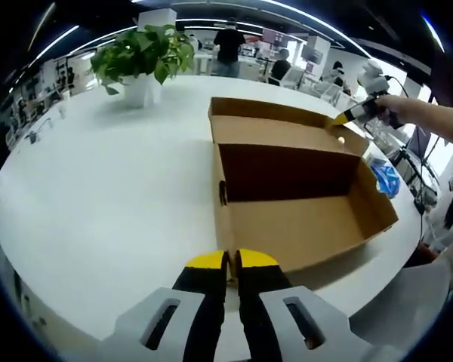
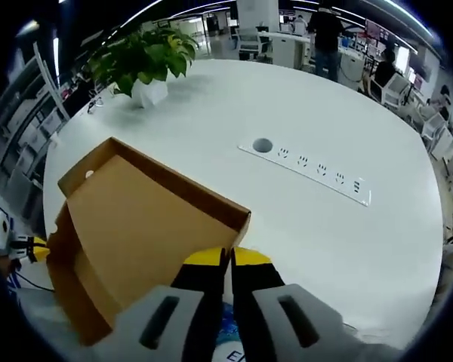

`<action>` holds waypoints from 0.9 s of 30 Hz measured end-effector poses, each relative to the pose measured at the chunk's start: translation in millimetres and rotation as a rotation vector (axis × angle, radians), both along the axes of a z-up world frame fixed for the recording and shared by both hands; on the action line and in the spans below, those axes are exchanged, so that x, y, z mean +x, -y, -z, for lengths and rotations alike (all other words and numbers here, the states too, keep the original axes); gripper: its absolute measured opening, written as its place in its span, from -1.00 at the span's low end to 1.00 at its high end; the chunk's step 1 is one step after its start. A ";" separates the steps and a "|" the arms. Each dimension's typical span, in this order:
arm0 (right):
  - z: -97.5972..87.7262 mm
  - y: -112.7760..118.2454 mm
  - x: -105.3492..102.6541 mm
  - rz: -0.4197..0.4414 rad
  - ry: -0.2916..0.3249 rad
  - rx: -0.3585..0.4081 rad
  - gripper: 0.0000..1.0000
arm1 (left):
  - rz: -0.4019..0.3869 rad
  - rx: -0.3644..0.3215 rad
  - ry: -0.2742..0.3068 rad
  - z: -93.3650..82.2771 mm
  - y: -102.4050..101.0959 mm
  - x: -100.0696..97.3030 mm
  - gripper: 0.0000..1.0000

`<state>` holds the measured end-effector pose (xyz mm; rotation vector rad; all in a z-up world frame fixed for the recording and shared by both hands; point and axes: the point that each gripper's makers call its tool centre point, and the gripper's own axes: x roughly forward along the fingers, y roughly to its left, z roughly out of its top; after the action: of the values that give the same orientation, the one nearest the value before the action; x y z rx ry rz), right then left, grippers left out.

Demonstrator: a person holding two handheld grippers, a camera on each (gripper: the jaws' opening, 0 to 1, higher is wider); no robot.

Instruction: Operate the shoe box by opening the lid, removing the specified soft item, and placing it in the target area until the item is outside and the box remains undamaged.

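Note:
A cardboard shoe box (image 1: 302,226) stands open on the white table (image 1: 113,188), and its inside looks bare. Its lid (image 1: 283,128) leans back at the far side. My left gripper (image 1: 230,260) is shut with nothing in it, right at the box's near wall. My right gripper (image 1: 341,119), held by a hand, meets the lid's far right corner. In the right gripper view my right gripper (image 2: 228,258) is shut on that corner of the lid (image 2: 136,219). A blue soft item (image 1: 385,179) lies on the table beside the box, and the blue item (image 2: 230,335) shows under the right jaws.
A potted plant (image 1: 143,56) stands at the far side of the table. A power strip (image 2: 317,172) and a round hole (image 2: 262,145) are set into the tabletop. People and chairs (image 1: 228,49) are beyond it. The table edge (image 1: 408,249) runs close to the box's right side.

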<state>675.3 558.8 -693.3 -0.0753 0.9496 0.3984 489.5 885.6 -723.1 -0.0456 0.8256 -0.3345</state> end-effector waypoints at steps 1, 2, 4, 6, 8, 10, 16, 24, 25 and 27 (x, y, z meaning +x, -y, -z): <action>-2.5 -0.2 -0.5 0.001 0.006 0.003 -1.00 | 0.000 0.000 0.000 -0.1 0.2 -0.3 -0.98; -3.5 -0.4 -0.7 0.001 0.008 0.004 -1.00 | 0.000 0.001 0.001 -0.8 0.8 -1.1 -0.98; -7.7 -0.3 -1.1 -0.005 0.020 0.006 -1.00 | -0.002 -0.002 0.002 -1.1 0.9 -1.5 -0.98; -12.2 0.3 -0.8 0.007 0.027 0.027 -1.00 | -0.004 -0.004 0.003 -1.6 1.4 -2.1 -0.98; -16.1 0.6 -1.3 0.010 0.032 0.040 -1.00 | -0.005 -0.004 0.005 -2.3 2.0 -2.6 -0.98; -19.2 -0.4 -2.9 0.008 0.039 0.041 -1.00 | -0.003 -0.003 0.007 -2.7 2.4 -3.1 -0.98; -29.6 -1.3 -7.1 -0.002 0.074 0.039 -1.00 | -0.004 -0.007 0.008 -4.0 3.5 -4.1 -0.98; -45.4 -2.5 -13.1 -0.007 0.121 0.048 -1.00 | -0.006 -0.009 0.014 -4.8 3.9 -4.3 -0.98; -48.0 -2.8 -14.3 -0.006 0.129 0.051 -1.00 | -0.006 -0.010 0.015 -4.8 3.9 -4.3 -0.98; -51.8 -3.7 -16.1 -0.009 0.144 0.056 -1.00 | -0.007 -0.011 0.017 -5.1 3.6 -4.6 -0.98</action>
<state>659.2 562.4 -641.5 -0.0562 0.7955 0.4224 484.9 882.0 -718.0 -0.0556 0.8066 -0.3326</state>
